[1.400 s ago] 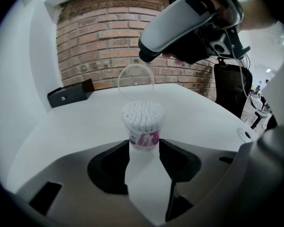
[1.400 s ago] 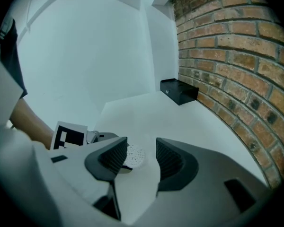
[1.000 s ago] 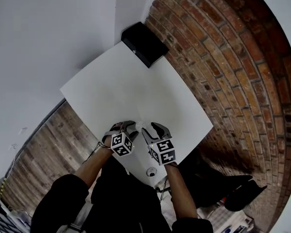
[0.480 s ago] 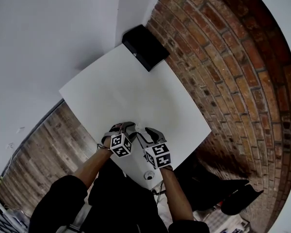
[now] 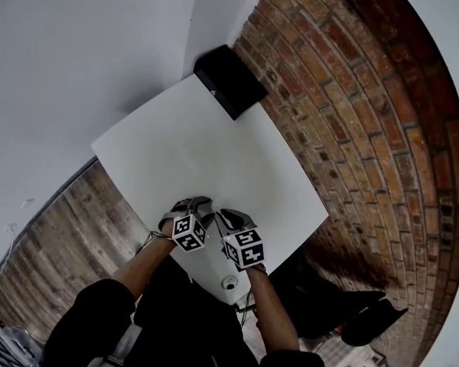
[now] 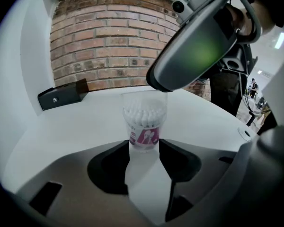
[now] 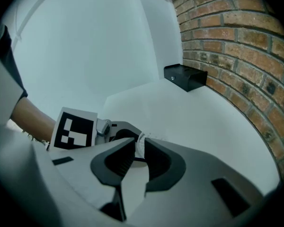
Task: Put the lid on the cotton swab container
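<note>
The clear cotton swab container, full of white swabs and with a pink label, stands on the white table. My left gripper is shut on its base. Close over its top hangs the right gripper's grey shell, hiding the rim. My right gripper is closing its jaws. A thin clear lid edge fills the narrow gap between them. Beyond it shows the left gripper's marker cube. In the head view both grippers meet near the table's front edge.
A black box sits at the table's far corner against the brick wall. A small round white fitting lies by the near edge. Wood floor lies to the left.
My right gripper has shifted left, closer to the left gripper, and its jaws have narrowed from wide open. The left gripper has kept its hold on the container.
</note>
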